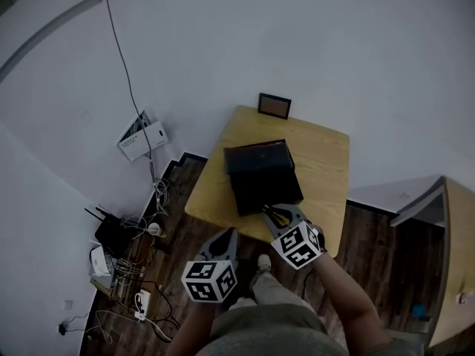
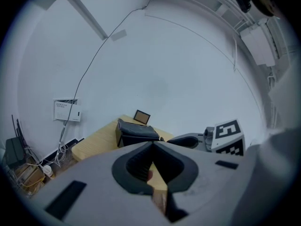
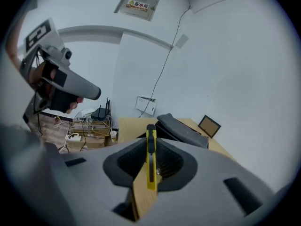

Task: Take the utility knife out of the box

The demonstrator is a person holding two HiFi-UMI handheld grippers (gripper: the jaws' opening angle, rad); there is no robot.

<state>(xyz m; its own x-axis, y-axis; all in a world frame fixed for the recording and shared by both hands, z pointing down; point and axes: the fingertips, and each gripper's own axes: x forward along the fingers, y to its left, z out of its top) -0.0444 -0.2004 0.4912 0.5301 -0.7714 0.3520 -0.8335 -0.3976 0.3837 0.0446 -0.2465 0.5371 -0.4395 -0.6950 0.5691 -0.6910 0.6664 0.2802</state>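
A black box (image 1: 261, 175) lies open on the wooden table (image 1: 326, 154); it also shows in the left gripper view (image 2: 136, 132) and the right gripper view (image 3: 181, 128). My right gripper (image 1: 273, 213) hangs over the table's near edge, just in front of the box, shut on a yellow utility knife (image 1: 278, 215). In its own view the knife (image 3: 150, 159) stands upright between the jaws of the right gripper (image 3: 150, 142). My left gripper (image 1: 228, 232) is off the table's near side, over the floor. The left gripper (image 2: 153, 145) has its jaws together with nothing in them.
A small framed picture (image 1: 274, 105) stands at the table's far edge. On the floor at left are a router and tangled cables (image 1: 111, 236), below a wall-mounted box (image 1: 141, 136). A wooden cabinet (image 1: 453, 258) stands at right. The person's legs are below the grippers.
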